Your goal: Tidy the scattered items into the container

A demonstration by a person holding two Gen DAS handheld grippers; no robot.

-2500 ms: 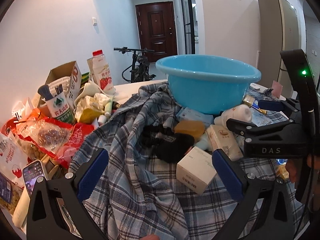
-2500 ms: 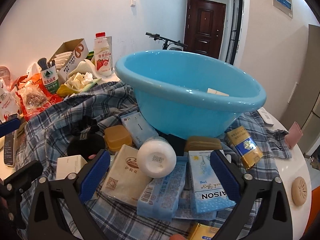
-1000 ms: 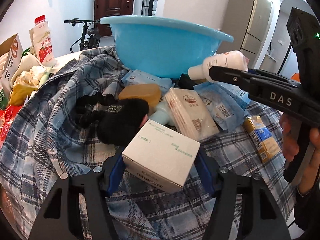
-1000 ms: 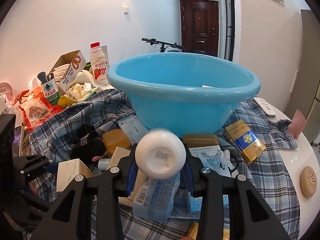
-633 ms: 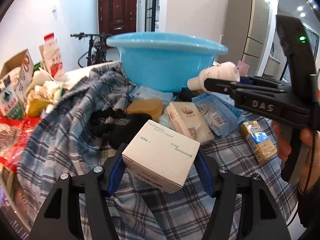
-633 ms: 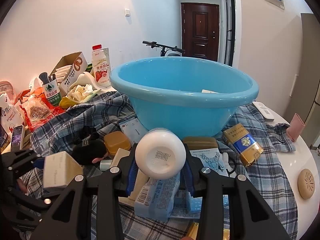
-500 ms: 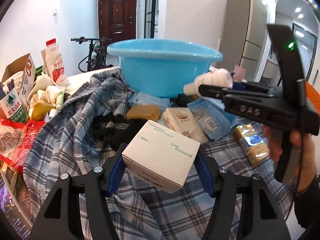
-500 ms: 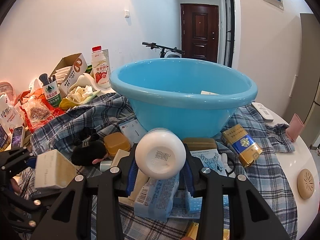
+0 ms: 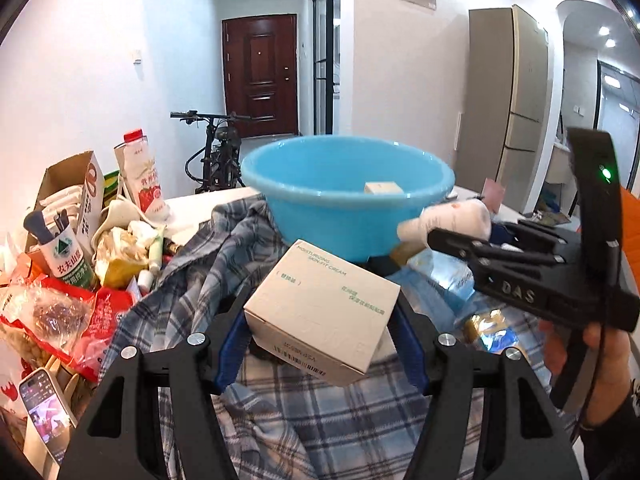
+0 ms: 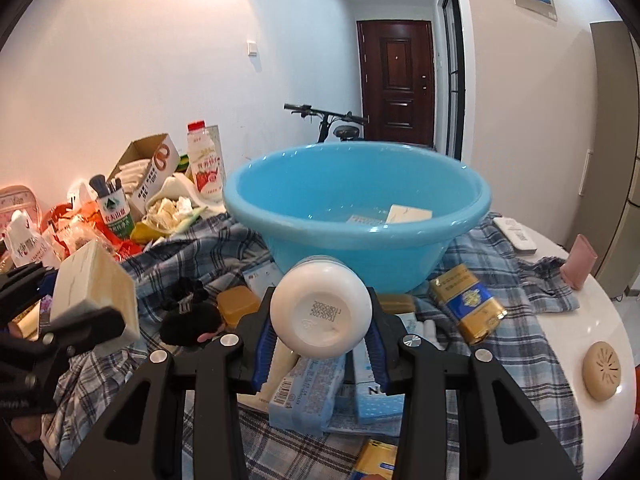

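My left gripper [image 9: 320, 344] is shut on a white cream box [image 9: 324, 308] and holds it in the air in front of the blue basin [image 9: 344, 204]. My right gripper [image 10: 320, 344] is shut on a white bottle [image 10: 320, 312], its base facing the camera, also lifted in front of the basin [image 10: 356, 216]. The basin stands on a plaid cloth [image 10: 520, 280] and holds flat packets [image 10: 408, 214]. The right gripper with the bottle [image 9: 452, 220] shows at the right of the left wrist view. The left gripper's box [image 10: 96, 296] shows at the left of the right wrist view.
Loose items lie on the cloth before the basin: a gold and blue pack [image 10: 466, 304], blue packets [image 10: 308, 388], an amber soap box [image 10: 236, 306], a black pouch [image 10: 192, 320]. Snack bags, a milk carton [image 9: 140, 176] and a cardboard box [image 9: 68, 196] crowd the left. A phone [image 9: 44, 400] lies at lower left.
Both grippers closed on their items about a second ago and have since lifted them, so the basin's inside now shows in both views.
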